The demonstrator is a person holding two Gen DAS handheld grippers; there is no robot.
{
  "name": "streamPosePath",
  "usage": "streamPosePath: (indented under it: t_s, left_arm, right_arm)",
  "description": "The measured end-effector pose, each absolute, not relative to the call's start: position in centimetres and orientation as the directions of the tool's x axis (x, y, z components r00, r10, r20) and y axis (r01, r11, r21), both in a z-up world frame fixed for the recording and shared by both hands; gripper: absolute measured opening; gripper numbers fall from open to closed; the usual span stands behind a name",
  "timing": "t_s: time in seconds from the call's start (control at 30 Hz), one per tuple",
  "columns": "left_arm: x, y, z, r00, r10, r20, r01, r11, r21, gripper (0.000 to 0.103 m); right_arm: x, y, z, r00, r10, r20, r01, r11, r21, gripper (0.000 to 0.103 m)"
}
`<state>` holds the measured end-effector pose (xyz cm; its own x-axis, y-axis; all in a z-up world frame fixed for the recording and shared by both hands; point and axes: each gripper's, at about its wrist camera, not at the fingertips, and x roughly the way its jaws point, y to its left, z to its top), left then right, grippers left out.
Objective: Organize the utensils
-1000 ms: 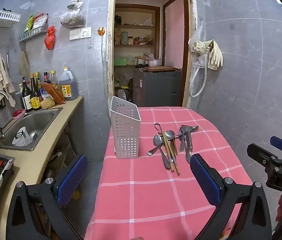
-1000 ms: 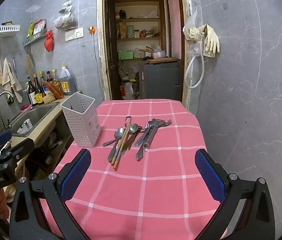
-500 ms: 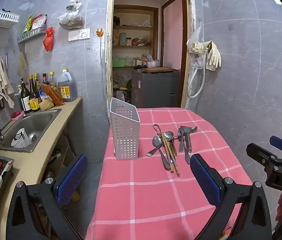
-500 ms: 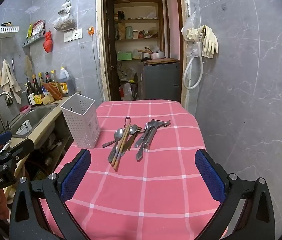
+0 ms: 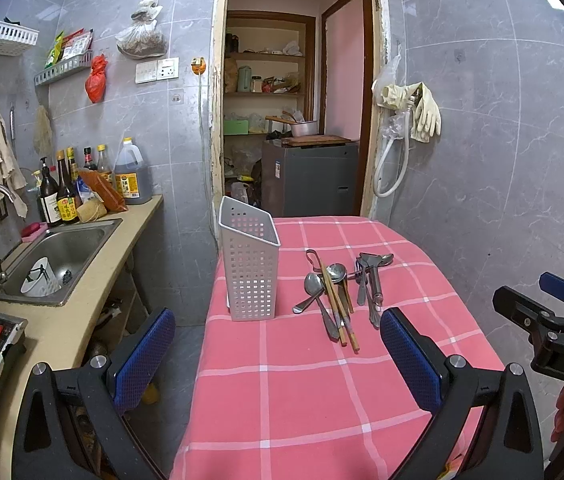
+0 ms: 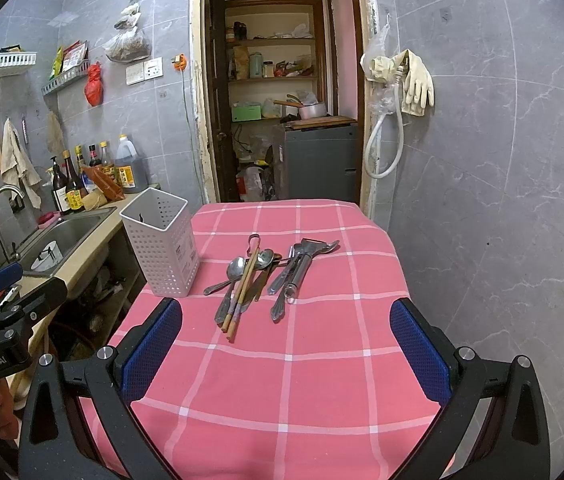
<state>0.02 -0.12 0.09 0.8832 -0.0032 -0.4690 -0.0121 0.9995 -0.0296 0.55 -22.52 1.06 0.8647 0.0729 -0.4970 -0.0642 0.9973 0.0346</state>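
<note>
1. Left gripper [image 5: 275, 354] – jaws spread wide, holding nothing.
2. Right gripper [image 6: 286, 346] – same, wide and empty.
3. Utensils [image 6: 259, 276] piled well ahead between the jaws, white holder [image 6: 161, 246] just left.

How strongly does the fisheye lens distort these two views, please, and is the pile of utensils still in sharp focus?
Left wrist view: strong barrel distortion, tile lines bow and the corners go black; the utensils beside the white holder are sharp. Right wrist view: the same bowing and dark corners; the utensils are crisp, lighting is soft and even, with only faint shadows on the pink tablecloth.
</note>
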Motion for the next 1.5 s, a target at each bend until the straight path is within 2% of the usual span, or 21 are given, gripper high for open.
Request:
streamPosePath:
  t_s: [1.5]
  left_arm:
    - [0.41,-0.43,0.15,0.884,-0.005,-0.468,-0.01,1.0,-0.03,0.103]
  right_arm:
    - [1.09,-22.67,1.22,0.864,0.071,-0.498,-0.06,0.997,0.037,0.102]
